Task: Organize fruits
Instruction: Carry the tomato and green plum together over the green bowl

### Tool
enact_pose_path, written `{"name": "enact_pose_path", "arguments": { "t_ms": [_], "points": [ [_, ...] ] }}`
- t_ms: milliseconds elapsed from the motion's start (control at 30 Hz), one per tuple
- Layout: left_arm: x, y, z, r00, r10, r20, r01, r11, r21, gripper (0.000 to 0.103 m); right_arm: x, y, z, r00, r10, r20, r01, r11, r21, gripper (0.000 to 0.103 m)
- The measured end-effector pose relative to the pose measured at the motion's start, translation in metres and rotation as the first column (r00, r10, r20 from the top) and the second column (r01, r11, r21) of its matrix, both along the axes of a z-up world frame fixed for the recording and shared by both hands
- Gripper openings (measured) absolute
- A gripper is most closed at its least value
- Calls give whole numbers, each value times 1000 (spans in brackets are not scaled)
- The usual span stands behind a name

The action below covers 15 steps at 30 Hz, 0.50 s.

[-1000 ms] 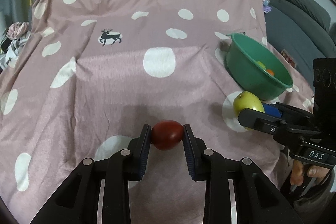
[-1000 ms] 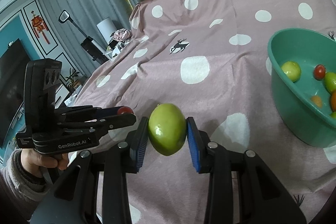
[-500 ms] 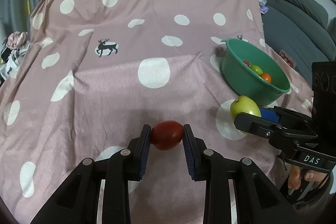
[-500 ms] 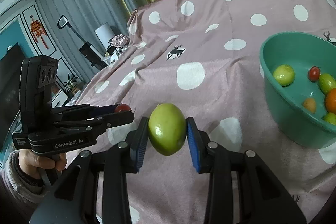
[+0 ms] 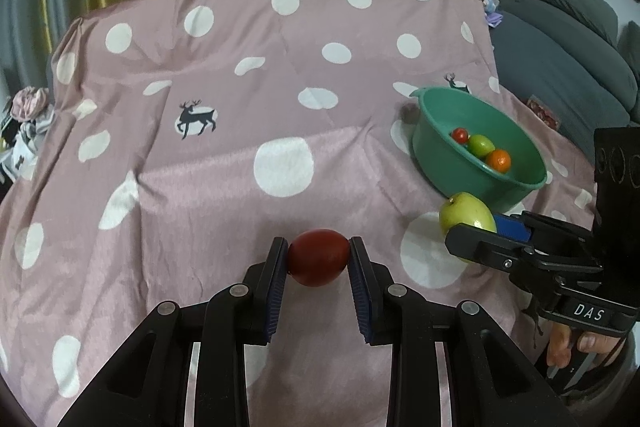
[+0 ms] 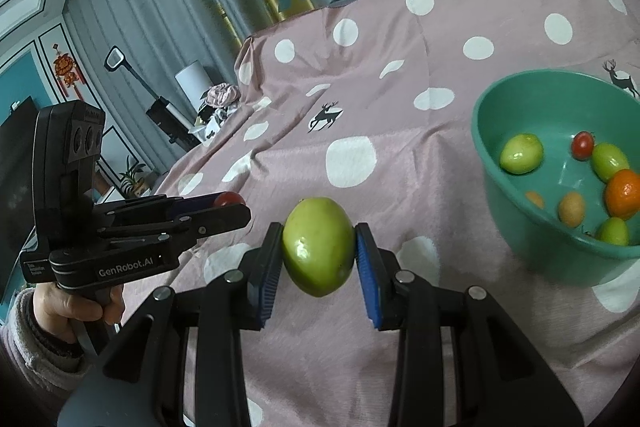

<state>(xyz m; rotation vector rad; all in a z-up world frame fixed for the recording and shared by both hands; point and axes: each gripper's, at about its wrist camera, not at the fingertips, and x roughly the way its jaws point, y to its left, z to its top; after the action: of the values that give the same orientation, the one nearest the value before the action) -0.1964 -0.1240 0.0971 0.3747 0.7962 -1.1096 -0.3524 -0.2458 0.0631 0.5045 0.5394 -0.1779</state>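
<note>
Green fruit (image 6: pixel 319 246), gripped, "GenRobot.AI", "DAS" labels

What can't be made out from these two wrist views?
- Green bowl: right side cut off by the right wrist frame edge; its near wall hides most fruit in the left wrist view.
- Green fruit: lower half hidden behind the right gripper, left wrist view.

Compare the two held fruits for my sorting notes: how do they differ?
The red fruit is dark red and smaller; the green fruit is pale green and bigger. The left gripper holds the red one, the right gripper the green one. Both are smooth, egg-shaped, clamped above the cloth.
</note>
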Motion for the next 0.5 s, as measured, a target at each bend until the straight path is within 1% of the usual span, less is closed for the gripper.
{"name": "enact_pose_path", "arguments": {
  "t_ms": [367, 500],
  "points": [
    [-9, -22, 15, 999, -41, 14, 41, 998, -44, 31, -12, -11, 8, 997, -57, 43, 57, 998, 0, 36],
    [-10, -30, 17, 999, -51, 6, 51, 997, -58, 31, -17, -14, 10, 995, -83, 53, 83, 997, -2, 36]
  ]
}}
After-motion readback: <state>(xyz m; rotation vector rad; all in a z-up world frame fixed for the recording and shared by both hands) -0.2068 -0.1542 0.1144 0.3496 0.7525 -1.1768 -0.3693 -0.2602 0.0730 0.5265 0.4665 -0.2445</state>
